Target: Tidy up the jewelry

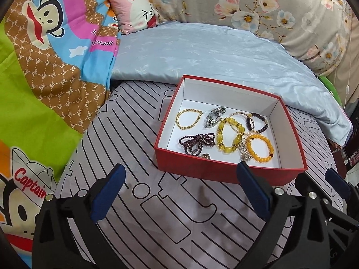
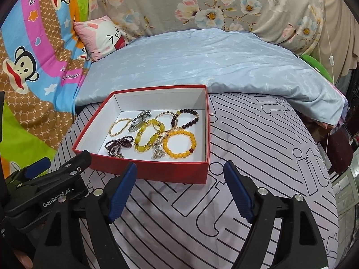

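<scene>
A red box (image 1: 226, 170) with white inside walls sits on the bed's striped sheet (image 1: 157, 213), its far edge close to a folded blue quilt (image 1: 213, 51) that lies across the bed behind it. All the jewelry is in the box. A thin gold bracelet (image 1: 189, 118) lies toward the box's far left corner, with a silver clasp piece (image 1: 213, 117) just beside it. A purple bead strand (image 1: 194, 143) is bunched near the front left wall. In the middle lies a yellow bracelet (image 1: 228, 134) of large beads, touching a gold bangle (image 1: 241, 117) and a dark bead bracelet (image 1: 259, 122) toward the far right. An orange bracelet (image 1: 261, 148) rests near the front wall, and a small silver chain (image 1: 243, 153) lies between it and the yellow one (they overlap, so exact contact is hard to read).

The left gripper (image 1: 179, 179) hangs over the sheet in front of the box's front left corner, jaws spread wide and nothing between them. The right gripper (image 2: 180, 177) is just beside it, in front of the front wall, jaws also parted and empty.

A monkey-print blanket (image 1: 44, 71) covers the bed's left side, and a pink pillow (image 1: 134, 9) sits at the far edge.
</scene>
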The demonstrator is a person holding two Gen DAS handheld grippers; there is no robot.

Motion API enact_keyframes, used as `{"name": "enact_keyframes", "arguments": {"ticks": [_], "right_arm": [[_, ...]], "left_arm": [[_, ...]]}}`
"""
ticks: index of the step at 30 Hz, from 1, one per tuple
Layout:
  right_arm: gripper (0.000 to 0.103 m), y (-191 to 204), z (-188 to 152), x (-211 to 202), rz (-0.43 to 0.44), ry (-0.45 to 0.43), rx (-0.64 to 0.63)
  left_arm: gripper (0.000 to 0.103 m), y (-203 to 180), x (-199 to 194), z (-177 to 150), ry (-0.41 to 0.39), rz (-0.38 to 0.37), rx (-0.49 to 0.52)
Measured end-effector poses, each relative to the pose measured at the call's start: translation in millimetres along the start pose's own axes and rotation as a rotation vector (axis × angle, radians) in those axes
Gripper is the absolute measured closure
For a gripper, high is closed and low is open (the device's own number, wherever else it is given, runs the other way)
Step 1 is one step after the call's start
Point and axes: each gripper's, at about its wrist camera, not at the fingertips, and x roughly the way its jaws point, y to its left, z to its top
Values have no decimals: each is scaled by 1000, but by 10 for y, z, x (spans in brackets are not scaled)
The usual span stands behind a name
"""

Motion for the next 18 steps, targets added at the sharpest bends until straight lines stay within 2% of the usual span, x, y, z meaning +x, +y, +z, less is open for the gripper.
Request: {"name": "enact_keyframes", "arguments": {"ticks": [18], "right_arm": [[25,-4,6,-22,-2,-5,-2]], "left_arm": [[6,-13,-61,-14,-10,8,3]]}}
